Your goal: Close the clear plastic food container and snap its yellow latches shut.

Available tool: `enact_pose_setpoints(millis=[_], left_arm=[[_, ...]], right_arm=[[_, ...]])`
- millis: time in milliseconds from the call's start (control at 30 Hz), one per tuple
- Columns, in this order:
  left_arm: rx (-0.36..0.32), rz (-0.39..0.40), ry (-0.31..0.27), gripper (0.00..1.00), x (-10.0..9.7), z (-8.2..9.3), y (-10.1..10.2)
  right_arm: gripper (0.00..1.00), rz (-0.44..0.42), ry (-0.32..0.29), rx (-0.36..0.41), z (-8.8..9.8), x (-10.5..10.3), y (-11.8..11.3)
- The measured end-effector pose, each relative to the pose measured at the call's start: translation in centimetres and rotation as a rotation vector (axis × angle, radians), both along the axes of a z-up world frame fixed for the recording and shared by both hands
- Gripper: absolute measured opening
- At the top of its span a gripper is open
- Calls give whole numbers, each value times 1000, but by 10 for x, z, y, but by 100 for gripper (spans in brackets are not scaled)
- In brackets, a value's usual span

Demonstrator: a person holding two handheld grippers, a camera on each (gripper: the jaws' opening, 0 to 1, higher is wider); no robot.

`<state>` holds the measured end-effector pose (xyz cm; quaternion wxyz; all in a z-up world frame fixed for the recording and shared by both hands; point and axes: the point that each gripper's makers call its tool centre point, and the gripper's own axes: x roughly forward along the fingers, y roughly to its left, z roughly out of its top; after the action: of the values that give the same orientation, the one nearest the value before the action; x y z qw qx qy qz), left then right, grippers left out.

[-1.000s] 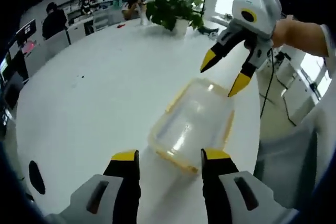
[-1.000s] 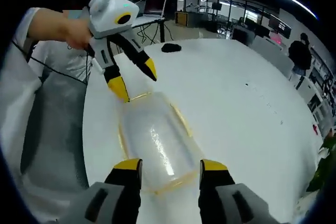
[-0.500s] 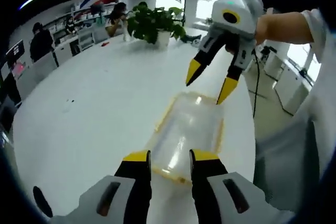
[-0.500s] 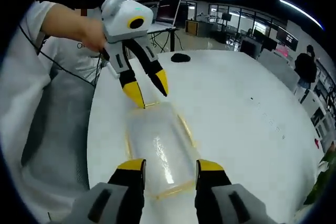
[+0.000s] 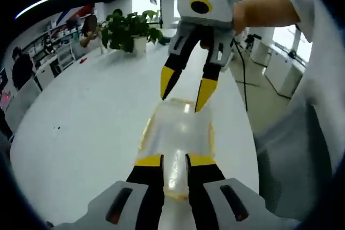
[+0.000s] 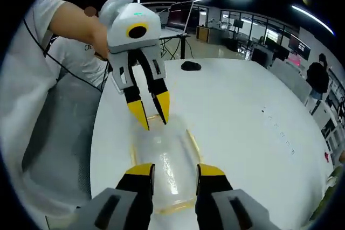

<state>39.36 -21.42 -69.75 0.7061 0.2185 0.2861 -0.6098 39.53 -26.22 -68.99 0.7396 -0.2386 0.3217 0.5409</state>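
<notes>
The clear plastic container [image 5: 178, 133] lies on the white tabletop [image 5: 86, 111], near its edge on the side where the person stands, with its lid on and yellow latches [image 5: 144, 132] running along its sides. In the left gripper view, the left claw [image 5: 174, 161] sits at the near end of the container, its two yellow-tipped jaws set close together with only a narrow gap between them, and the container's end shows through that gap; I cannot tell whether the jaws touch the plastic. At the far end of the container, the right claw [image 5: 183, 91] points down at it, held by a hand [image 5: 245, 15], its jaws moderately apart and their tips just at or above the far edge. In the right gripper view, the same scene is seen from the other end: the right claw [image 6: 170, 171] straddles the near end of the container [image 6: 164, 160], jaws apart with nothing clamped between them, and the left claw [image 6: 152, 112] hangs over the far end with its yellow tips nearly together. A latch [image 6: 193, 143] shows as a yellow strip along the container's side. Beyond the container, well apart from it, a small dark object [image 6: 191, 66] rests on the tabletop [image 6: 237, 111]. A potted plant [image 5: 126, 30] stands on the far side of the tabletop from the container.
</notes>
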Motion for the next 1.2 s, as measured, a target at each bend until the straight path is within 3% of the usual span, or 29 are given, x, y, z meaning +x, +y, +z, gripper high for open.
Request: enact_pose_setpoints(millis=[300,400,467,900,1100,1200], left_arm=[[0,-75,-15,14,-8,0,-18],[5,-90,0,20,-12,-3,-23],[25,-125,-31,19,-13,-6,-24],[57,-132,-16,20,-17,-17,-27],[77,-133,-13,32,-21,-22,-27],[77,-125,-1,45,-23,-22,-29]], right_arm=[[27,62,-16,-15,-2,-3,11],[26,76,-22,-28,-5,-1,14],[26,82,-23,-25,-7,1,17],[27,132,-7,-47,-17,0,29],[28,149,5,-67,-21,2,30],[34,147,8,-76,-24,6,30]])
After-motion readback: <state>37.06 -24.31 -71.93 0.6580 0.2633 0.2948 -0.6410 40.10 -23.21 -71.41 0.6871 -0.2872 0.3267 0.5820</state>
